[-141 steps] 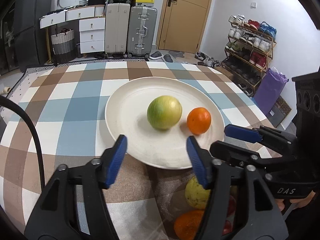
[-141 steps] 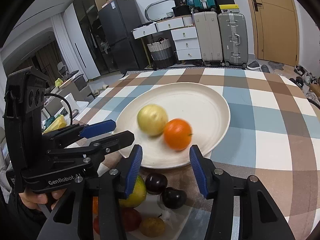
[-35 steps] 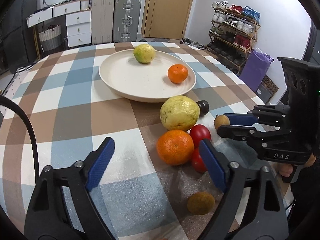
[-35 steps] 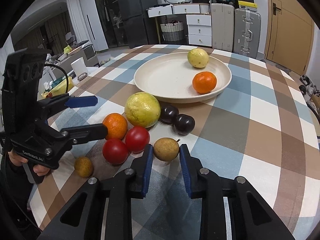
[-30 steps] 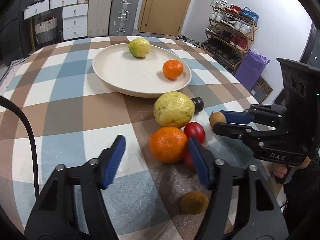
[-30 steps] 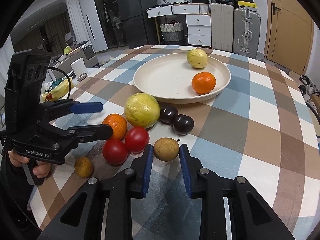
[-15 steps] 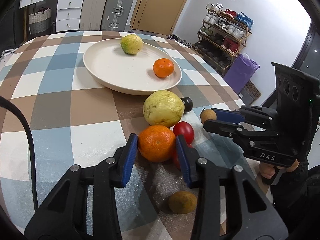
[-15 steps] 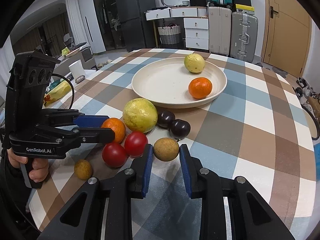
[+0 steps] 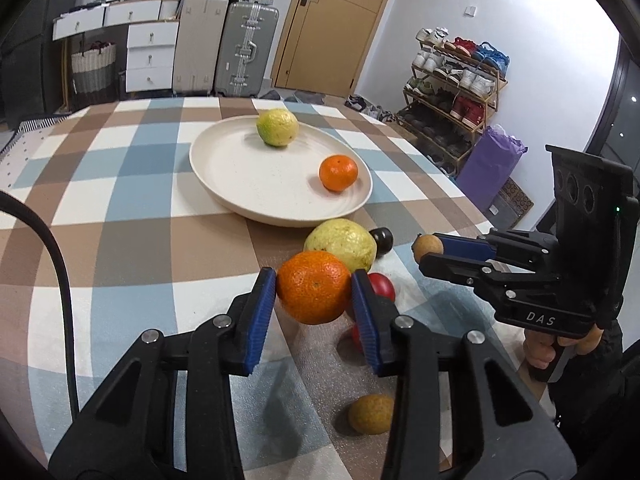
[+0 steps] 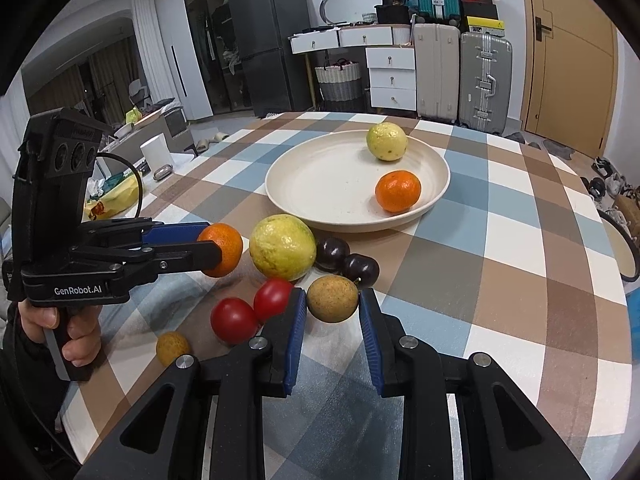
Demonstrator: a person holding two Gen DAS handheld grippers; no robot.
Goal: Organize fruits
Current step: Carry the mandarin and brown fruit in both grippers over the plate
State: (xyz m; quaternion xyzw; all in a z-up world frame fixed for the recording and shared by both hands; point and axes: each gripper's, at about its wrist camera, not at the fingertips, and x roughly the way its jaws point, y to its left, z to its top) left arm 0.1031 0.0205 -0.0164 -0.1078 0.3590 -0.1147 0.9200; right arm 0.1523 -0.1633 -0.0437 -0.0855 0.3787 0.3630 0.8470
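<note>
My left gripper [image 9: 314, 306] is shut on an orange [image 9: 314, 293] and holds it just above the checked tablecloth; the right wrist view shows that orange [image 10: 222, 250] between the blue pads too. My right gripper [image 10: 333, 326] is shut on a small brown fruit [image 10: 332, 298], lifted off the table. The cream plate [image 9: 240, 184] beyond holds a yellow-green fruit [image 9: 277, 127] and a small orange [image 9: 338, 173]. On the cloth lie a big yellow-green fruit [image 10: 282, 247], two red tomatoes [image 10: 234, 320], two dark plums [image 10: 361, 271] and a small brown fruit [image 10: 172, 347].
The table's right edge falls off toward a shoe rack [image 9: 452, 92] and a purple bag [image 9: 490, 168]. Suitcases [image 10: 484, 80], white drawers [image 10: 390, 80] and a dark fridge [image 10: 264, 44] stand behind the table. A person's hand [image 10: 68, 328] grips the left tool's handle.
The left jaws closed on the orange and raised it a little off the cloth. The right gripper kept its grip on the brown fruit and lifted it slightly.
</note>
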